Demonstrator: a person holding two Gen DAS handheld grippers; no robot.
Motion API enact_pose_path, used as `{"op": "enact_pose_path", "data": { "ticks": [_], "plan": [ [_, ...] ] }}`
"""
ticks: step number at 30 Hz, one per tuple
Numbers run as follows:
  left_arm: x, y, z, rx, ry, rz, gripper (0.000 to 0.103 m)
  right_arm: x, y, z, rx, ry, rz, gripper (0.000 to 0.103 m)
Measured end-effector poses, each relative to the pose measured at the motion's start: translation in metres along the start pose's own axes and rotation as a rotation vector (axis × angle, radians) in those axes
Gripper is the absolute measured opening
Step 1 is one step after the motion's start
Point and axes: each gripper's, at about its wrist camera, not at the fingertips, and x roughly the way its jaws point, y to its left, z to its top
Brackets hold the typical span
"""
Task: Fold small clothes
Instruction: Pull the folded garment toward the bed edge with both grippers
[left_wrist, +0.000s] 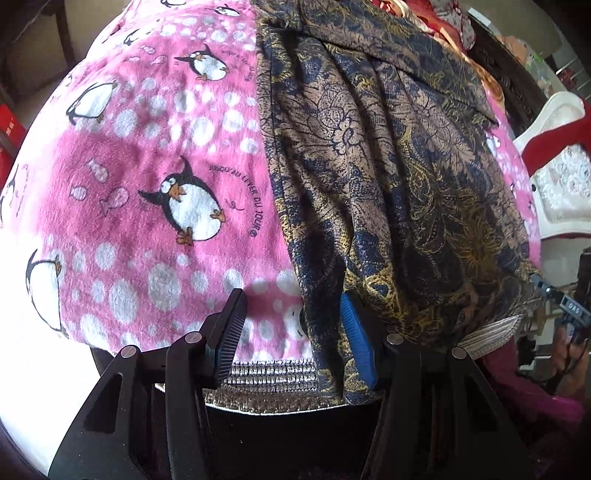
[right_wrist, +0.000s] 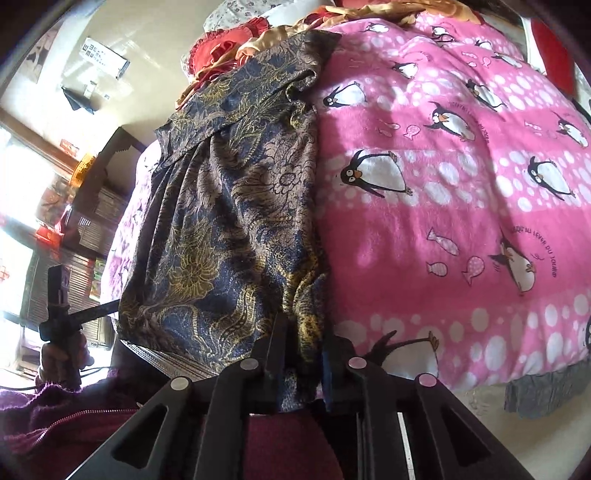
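Note:
A navy, brown and gold floral garment (left_wrist: 388, 166) lies lengthwise on a pink penguin blanket (left_wrist: 147, 177). My left gripper (left_wrist: 291, 317) is open at the garment's near hem, its jaws straddling the left edge of the cloth; nothing is pinched. In the right wrist view the same garment (right_wrist: 229, 221) lies left of the bare blanket (right_wrist: 443, 206). My right gripper (right_wrist: 303, 339) is shut on the garment's near right corner, with cloth bunched between its fingers.
A red and gold cushion (right_wrist: 229, 48) lies beyond the garment's far end. A white ornate chair (left_wrist: 561, 177) with a red cloth stands to the right of the bed. Shelves and a bright window (right_wrist: 33, 206) are at the left. The blanket's grey hem (left_wrist: 273, 373) hangs at the front edge.

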Motion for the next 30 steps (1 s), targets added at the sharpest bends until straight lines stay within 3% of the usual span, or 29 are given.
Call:
{"op": "enact_pose_path", "data": {
  "ticks": [2,4,8,9,12,15,17,19,22,26,28,30],
  "plan": [
    [0.005,-0.004,0.004,0.019,0.007,0.013,0.051,0.001,0.001,0.001,-0.003,0.005,0.002,0.018],
    [0.008,-0.008,0.007,0.033,0.014,0.017,0.038,0.001,0.003,0.002,-0.011,0.009,0.002,0.020],
    [0.017,-0.012,0.010,0.052,0.008,0.015,0.022,0.003,0.003,0.003,-0.004,0.012,0.007,0.021],
    [0.018,-0.011,0.011,0.047,0.010,-0.001,0.008,0.004,0.002,0.003,-0.003,0.012,0.008,0.021],
    [0.011,-0.003,0.012,0.015,0.015,-0.068,0.003,0.004,0.005,0.005,-0.012,0.014,0.001,0.021],
    [-0.021,0.010,0.006,0.027,-0.044,-0.072,0.002,0.001,0.007,0.006,-0.025,0.017,0.005,0.021],
    [-0.040,0.025,0.003,0.014,-0.081,-0.026,0.002,-0.002,0.006,0.006,-0.028,0.017,0.013,0.021],
    [-0.047,0.041,0.001,-0.008,-0.084,0.005,0.002,-0.001,0.004,0.005,-0.023,0.018,0.014,0.021],
    [-0.041,0.051,-0.002,-0.059,-0.060,-0.015,0.002,0.005,-0.001,0.005,-0.001,0.030,0.020,0.025],
    [-0.029,0.046,-0.008,-0.050,-0.003,-0.003,0.005,0.002,0.004,0.007,-0.008,0.027,0.042,0.048],
    [-0.024,0.042,-0.012,-0.042,0.023,0.001,0.029,0.000,0.011,0.005,-0.049,0.036,0.023,0.049],
    [-0.021,0.038,-0.017,-0.035,0.023,-0.023,0.043,0.002,0.013,0.004,-0.070,0.050,0.004,0.049]
  ]
}}
